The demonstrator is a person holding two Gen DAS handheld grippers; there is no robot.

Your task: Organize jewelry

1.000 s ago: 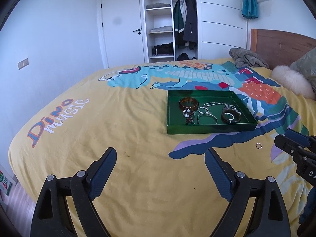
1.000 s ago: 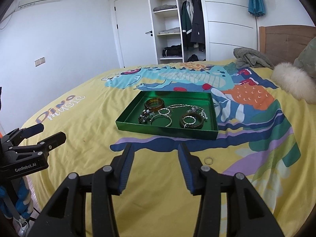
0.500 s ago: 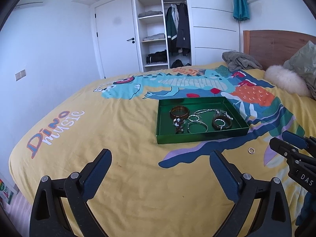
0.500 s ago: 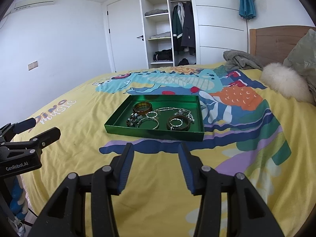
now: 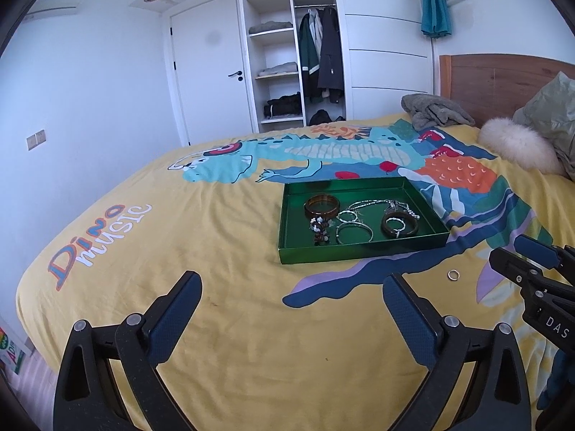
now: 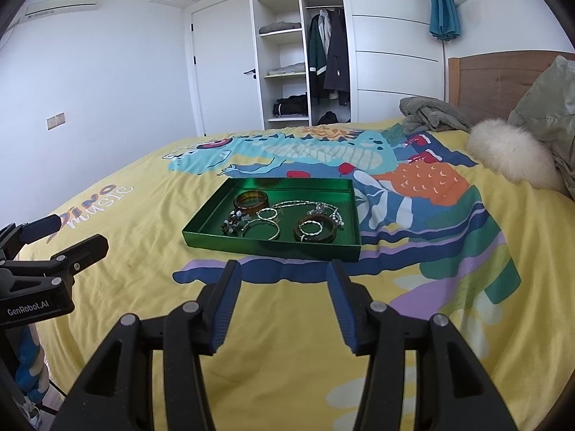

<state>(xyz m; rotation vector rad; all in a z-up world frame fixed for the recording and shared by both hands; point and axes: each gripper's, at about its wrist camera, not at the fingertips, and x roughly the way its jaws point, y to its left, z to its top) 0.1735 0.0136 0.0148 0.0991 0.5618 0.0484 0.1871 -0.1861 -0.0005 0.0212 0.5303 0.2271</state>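
Observation:
A green tray (image 5: 359, 249) (image 6: 269, 248) lies on the yellow bedspread and holds a brown bangle (image 5: 321, 205), a dark bangle (image 5: 399, 225), silver hoops (image 5: 354, 232), a silver chain (image 5: 373, 204) and a beaded piece (image 5: 320, 230). A small ring (image 5: 453, 274) lies loose on the bedspread right of the tray, close to my right gripper's tips as they show in the left wrist view; it is out of the right wrist view. My left gripper (image 5: 291, 298) is wide open and empty, short of the tray. My right gripper (image 6: 282, 280) is open and empty, just before the tray's near edge.
The bed (image 5: 233, 251) carries a grey bundle of cloth (image 5: 435, 111), a white fluffy cushion (image 5: 517, 149) and a pillow (image 5: 550, 115) by the wooden headboard (image 5: 503, 79). An open wardrobe (image 5: 298, 61) and a door (image 5: 208, 68) stand behind.
Both views have tilted up and pulled back slightly. The loose ring has dropped out of the right wrist view. Both grippers stay open and nothing was picked up.

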